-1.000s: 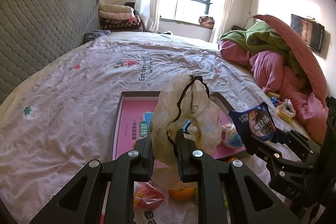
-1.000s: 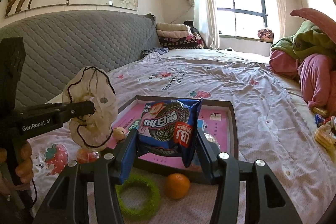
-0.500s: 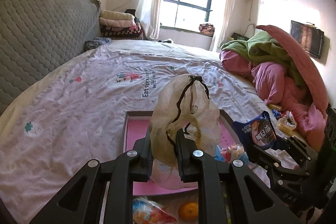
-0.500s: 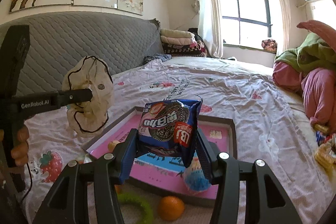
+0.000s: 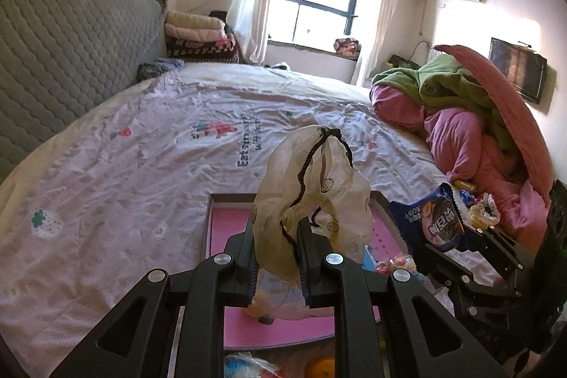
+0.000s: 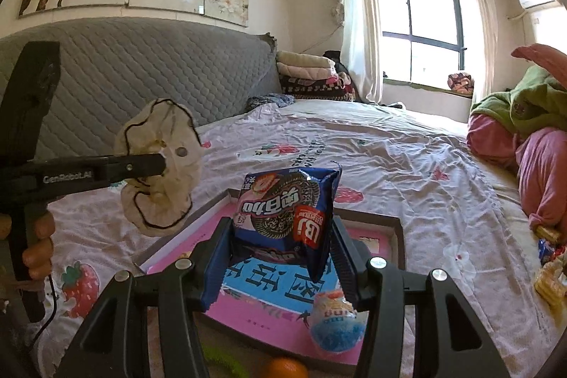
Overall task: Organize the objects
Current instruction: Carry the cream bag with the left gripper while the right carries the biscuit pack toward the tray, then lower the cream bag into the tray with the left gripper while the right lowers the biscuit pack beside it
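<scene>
My left gripper (image 5: pixel 278 248) is shut on a cream fabric scrunchie with black trim (image 5: pixel 308 186), held in the air above the pink-lined tray (image 5: pixel 226 225); it also shows in the right wrist view (image 6: pixel 159 165). My right gripper (image 6: pixel 281 248) is shut on a blue cookie packet (image 6: pixel 287 211), held above the tray (image 6: pixel 397 236). That packet also shows in the left wrist view (image 5: pixel 437 218), to the right of the scrunchie.
The tray lies on a pale printed bedsheet (image 5: pixel 124 165). A blue-and-white snack pouch (image 6: pixel 335 325) sits in the tray. An orange (image 6: pixel 287 369) and a green ring (image 6: pixel 226 364) lie before it. Piled pink and green bedding (image 5: pixel 478 116) and snack packets (image 6: pixel 549 275) lie to the right.
Both grippers have risen and moved forward over the tray with their loads still held. The orange, green ring and red packet have slid toward the bottom edge of view.
</scene>
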Tool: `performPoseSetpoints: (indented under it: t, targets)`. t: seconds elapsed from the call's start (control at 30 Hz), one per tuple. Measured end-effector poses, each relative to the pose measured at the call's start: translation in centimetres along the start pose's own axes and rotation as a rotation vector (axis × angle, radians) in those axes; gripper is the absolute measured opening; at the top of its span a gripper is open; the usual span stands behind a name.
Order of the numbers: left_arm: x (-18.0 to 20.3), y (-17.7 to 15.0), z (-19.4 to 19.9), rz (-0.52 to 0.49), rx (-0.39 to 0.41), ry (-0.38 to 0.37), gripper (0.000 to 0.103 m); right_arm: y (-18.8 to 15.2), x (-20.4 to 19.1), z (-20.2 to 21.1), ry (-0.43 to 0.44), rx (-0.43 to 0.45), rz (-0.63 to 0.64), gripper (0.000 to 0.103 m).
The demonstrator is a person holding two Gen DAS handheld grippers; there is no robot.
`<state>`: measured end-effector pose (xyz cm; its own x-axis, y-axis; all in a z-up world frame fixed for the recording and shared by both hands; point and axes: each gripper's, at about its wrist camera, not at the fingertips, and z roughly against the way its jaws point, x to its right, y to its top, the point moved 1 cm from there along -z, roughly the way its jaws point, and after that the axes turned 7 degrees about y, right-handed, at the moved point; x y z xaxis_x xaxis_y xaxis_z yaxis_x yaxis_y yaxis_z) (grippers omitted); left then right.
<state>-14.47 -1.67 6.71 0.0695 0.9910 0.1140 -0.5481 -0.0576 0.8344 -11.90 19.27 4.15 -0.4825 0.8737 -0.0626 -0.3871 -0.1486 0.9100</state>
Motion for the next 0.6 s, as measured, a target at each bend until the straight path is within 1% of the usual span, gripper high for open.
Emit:
performPoseSetpoints:
  t: [0.33, 0.6]
  targets:
    - [-0.5, -0.6, -3.2, 0.011, -0.06, -0.002, 0.019, -0.7, 0.0, -2.4, 0.017, -0.058, 0.007, 0.054]
    - [-0.5, -1.9, -6.0, 0.014, -0.135, 0.008, 0.019, -2.0, -0.1, -4.1, 0.03, -0.128, 0.009, 0.054]
